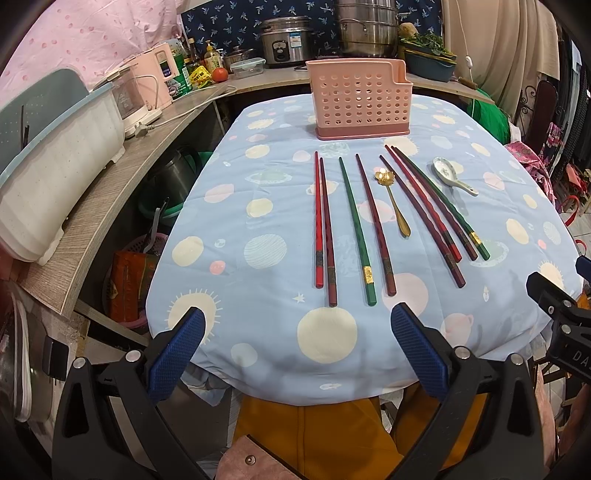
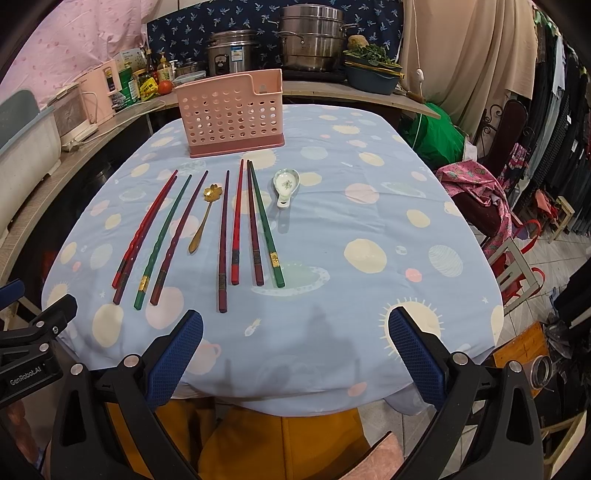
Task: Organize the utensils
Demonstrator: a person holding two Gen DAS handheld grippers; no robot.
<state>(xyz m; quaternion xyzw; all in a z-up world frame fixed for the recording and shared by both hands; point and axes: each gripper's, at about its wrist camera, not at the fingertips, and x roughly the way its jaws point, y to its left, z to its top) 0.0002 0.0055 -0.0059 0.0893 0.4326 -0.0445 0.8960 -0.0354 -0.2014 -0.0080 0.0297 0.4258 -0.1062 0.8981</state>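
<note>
Here, red and green chopsticks (image 1: 351, 225), flat.

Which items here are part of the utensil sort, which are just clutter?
Job: pink holder, chopsticks, gold spoon, ceramic spoon.

Clutter: rice cooker, steamer pot, tomato, white bin, green bag.

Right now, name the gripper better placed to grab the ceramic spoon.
Right gripper. It hangs open nearer the ceramic spoon, which lies rightmost of the utensils; for the left gripper the spoon lies off to the right, past all the chopsticks.
</note>
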